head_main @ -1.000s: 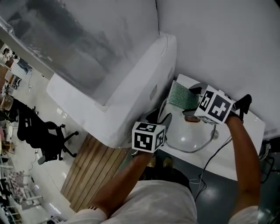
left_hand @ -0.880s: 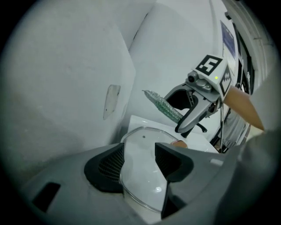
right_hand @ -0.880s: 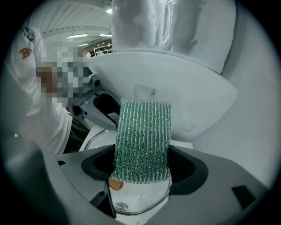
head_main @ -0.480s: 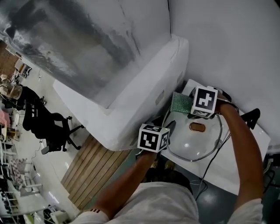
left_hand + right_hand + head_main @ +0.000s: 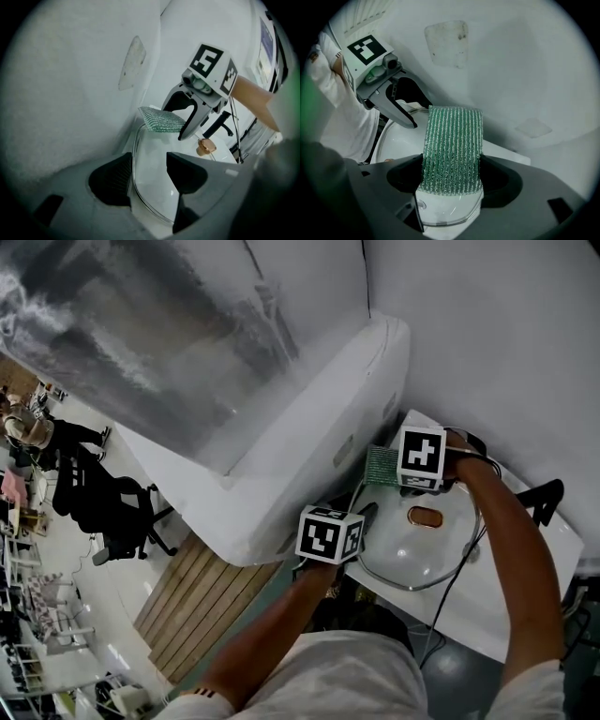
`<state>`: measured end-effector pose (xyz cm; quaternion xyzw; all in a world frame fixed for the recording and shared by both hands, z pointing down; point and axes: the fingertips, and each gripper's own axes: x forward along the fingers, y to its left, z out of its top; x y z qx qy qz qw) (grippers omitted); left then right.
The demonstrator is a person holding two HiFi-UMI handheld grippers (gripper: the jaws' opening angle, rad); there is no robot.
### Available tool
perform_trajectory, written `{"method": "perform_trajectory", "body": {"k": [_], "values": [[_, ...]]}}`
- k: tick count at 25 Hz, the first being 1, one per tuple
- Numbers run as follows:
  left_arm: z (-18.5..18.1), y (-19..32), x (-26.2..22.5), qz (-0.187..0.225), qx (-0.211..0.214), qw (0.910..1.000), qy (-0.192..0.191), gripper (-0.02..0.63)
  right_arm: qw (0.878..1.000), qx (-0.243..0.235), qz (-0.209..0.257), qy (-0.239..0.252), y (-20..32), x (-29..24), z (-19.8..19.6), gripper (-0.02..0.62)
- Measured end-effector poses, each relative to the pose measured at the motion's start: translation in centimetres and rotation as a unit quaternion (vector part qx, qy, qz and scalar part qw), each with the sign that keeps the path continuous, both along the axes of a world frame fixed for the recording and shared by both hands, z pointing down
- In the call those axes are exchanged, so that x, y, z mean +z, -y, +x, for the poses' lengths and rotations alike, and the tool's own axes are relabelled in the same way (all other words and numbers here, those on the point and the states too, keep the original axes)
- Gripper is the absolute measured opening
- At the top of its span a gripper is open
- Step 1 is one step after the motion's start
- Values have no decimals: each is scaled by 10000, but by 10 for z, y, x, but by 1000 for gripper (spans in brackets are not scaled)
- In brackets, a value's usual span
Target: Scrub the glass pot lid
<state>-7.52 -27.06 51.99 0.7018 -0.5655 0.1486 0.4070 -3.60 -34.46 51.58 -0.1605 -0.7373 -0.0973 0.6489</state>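
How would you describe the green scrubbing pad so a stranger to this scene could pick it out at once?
Find the white table, where a domed glass pot lid lies. At the lid's far edge, the right tongs grip the scrubbing pad. It alone is green and ribbed among white and clear surfaces.

Your scrub pad green with pale glittery ribs, your lid clear glass with a copper knob, your marker cubes black-and-white squares, table white, boards tan slats, chair black.
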Motion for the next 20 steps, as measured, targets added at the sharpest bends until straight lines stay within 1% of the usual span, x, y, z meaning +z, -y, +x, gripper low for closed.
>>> {"method": "perform_trajectory", "body": {"k": [5, 8, 11, 13, 16, 18, 20], "values": [[-1, 0, 1, 22, -28, 10000, -44, 229, 9990, 307, -318, -23, 3, 3, 6, 348], [-2, 0, 2, 50, -51, 10000, -29, 229, 9977, 565, -377, 50, 11, 3, 15, 348], [-3, 1, 3, 76, -57, 10000, 3, 229, 9936, 1026, -438, 175, 21, 1, 27, 348], [-3, 1, 3, 92, -53, 9999, 26, 229, 9860, 1555, -532, 288, 30, -1, 38, 348], [-3, 0, 2, 113, -30, 9999, 42, 229, 9675, 2432, -620, 318, 43, -2, 60, 348], [-2, 0, 1, 126, -21, 9999, 36, 229, 9558, 2857, -637, 257, 47, -1, 75, 348], [-2, -1, 1, 136, -34, 9999, 14, 229, 9465, 3152, -654, 214, 47, 2, 88, 348]]}}
